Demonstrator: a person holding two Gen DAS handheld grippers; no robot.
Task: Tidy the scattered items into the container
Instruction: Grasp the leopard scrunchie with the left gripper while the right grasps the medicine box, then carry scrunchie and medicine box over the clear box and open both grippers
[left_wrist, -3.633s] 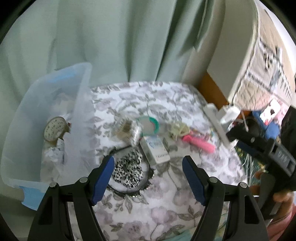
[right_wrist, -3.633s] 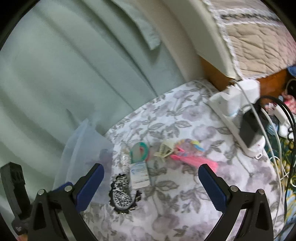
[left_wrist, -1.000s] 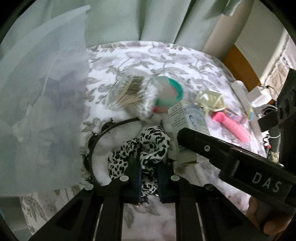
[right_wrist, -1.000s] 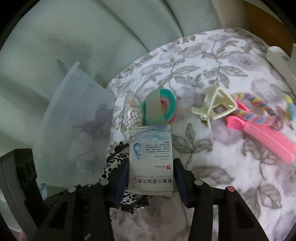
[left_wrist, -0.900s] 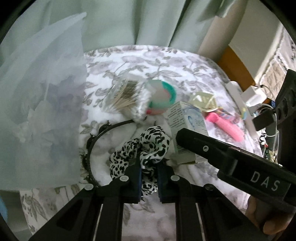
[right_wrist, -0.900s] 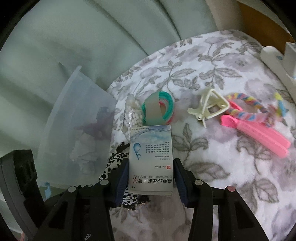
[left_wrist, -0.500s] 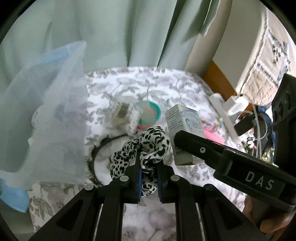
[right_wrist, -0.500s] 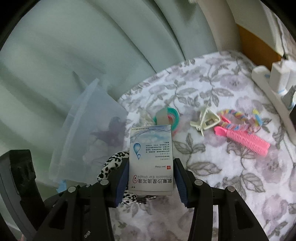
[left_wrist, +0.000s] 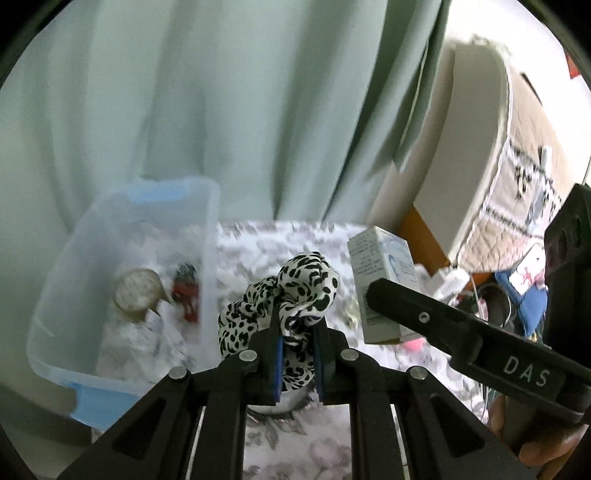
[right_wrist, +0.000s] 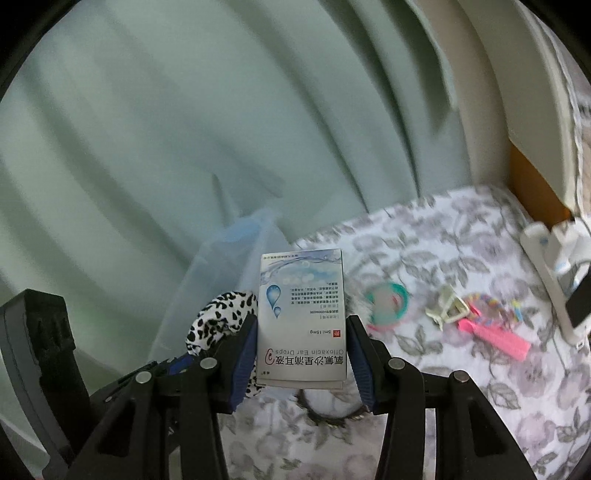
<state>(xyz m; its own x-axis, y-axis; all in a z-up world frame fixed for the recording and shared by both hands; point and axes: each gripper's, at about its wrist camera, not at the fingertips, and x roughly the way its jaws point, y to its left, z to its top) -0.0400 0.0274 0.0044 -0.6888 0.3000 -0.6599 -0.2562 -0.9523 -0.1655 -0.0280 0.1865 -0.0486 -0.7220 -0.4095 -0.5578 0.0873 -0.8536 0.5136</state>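
two hand-held grippers are seen side by side above a bed covered in a grey floral blanket (right_wrist: 461, 369), each carrying one item. the left gripper (left_wrist: 297, 363) is clamped together on a black-and-white leopard-print scrunchie (left_wrist: 295, 291), pinched at its lower fold so that the rest puffs up above the pads. the scrunchie is judged to be soft, light and springy; a pinch through the bunched cloth is enough, and it is unlikely to be harmed by a drop. the right gripper (right_wrist: 301, 356) is closed on a small white and blue ear drops box (right_wrist: 302, 317), held upright by its two narrow sides near the bottom edge. the carton is judged to be light, thin-walled and smooth, so a hard squeeze could dent it and a loose one could let it slip; a hold across the narrow sides, low down, suits it.

a translucent plastic storage bin (left_wrist: 55, 306) sits at the left edge of the bed, against a pale green curtain (right_wrist: 147, 129). a few blurred items are seen inside it. both held items are near the bin but not yet over its opening.

still lying on the blanket to the right are a teal hair tie ring (right_wrist: 388, 302), a cream claw clip (right_wrist: 448, 306), a pink comb (right_wrist: 493, 338) and a rainbow braided band (right_wrist: 491, 301). a black toothed headband (right_wrist: 332, 411) lies just below the box.
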